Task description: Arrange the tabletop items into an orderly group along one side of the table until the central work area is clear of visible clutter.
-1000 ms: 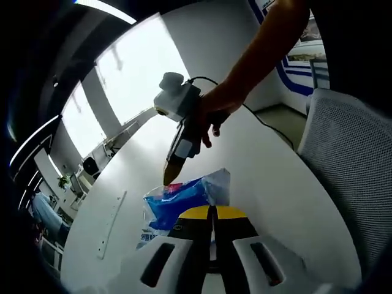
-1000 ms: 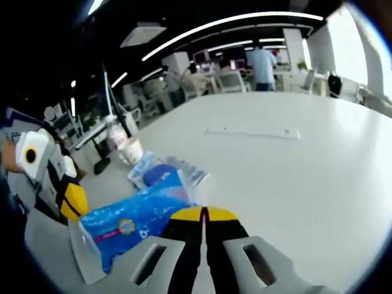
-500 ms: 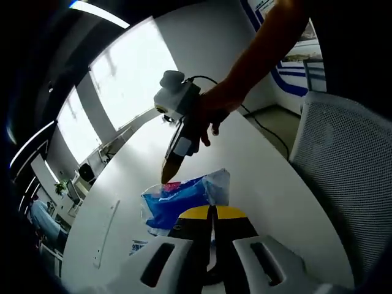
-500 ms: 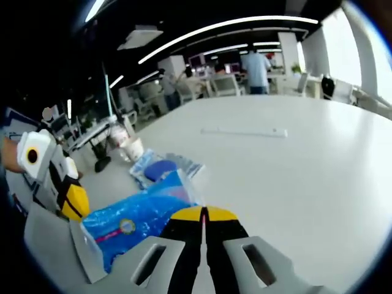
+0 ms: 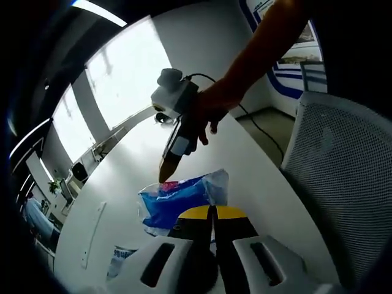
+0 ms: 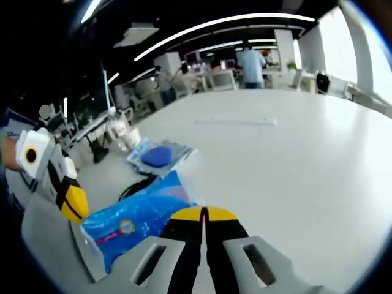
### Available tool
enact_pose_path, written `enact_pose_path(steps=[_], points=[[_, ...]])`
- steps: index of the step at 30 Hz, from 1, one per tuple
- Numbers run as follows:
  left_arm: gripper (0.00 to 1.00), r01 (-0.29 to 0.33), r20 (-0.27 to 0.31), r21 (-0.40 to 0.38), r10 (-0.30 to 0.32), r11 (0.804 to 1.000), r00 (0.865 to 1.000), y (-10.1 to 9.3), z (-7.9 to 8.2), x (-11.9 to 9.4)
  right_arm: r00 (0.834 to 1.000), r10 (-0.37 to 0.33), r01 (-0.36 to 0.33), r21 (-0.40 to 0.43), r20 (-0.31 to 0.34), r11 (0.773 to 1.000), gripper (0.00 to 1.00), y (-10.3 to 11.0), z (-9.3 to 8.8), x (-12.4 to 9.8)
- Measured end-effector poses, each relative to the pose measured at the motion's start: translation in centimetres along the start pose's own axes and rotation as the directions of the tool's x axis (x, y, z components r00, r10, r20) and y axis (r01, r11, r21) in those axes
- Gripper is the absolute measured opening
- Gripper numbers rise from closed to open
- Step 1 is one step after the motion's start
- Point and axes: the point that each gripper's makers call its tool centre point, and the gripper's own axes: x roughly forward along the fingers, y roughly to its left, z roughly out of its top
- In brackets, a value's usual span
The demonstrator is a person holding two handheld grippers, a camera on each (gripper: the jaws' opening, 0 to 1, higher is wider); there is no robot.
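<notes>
White and wide, the surface [image 6: 306,153] runs off toward a bright open office, yet what matters most sits right at my fingers. My right gripper [image 6: 203,214] has its yellow-tipped fingers [image 6: 184,215] pressed together, and they seem to pinch the edge of the blue plastic packet [image 6: 138,217], though the contact itself is hidden under them. In the left gripper view the right gripper's tip touches the far corner of that packet, so I judge it gripped there. My left gripper [image 5: 214,213] also has its fingers closed tight, with the packet lying just beyond them; whether they hold any of it I cannot tell. Further out lies a clear pouch with a blue disc [image 6: 158,156] inside, then a white cup [image 6: 128,137] and a bottle [image 6: 115,130] near the edge, and a long white ruler [image 6: 236,122] well apart in the middle. A mesh chair [image 5: 343,177] stands beside the surface. My reckoning: the tidying is at an early-to-middle stage, since the ruler and packet are not yet grouped with the rest.
</notes>
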Motion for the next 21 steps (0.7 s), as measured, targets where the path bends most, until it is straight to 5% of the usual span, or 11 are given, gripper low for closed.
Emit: enact_pose_path(steps=[21], points=[[0.0, 0.022, -0.027, -0.065, -0.024, 0.998, 0.999, -2.4, -1.6, 1.1, 0.999, 0.005, -0.005, -0.012, -0.041, 1.0, 0.0, 0.1, -2.8, 0.1]])
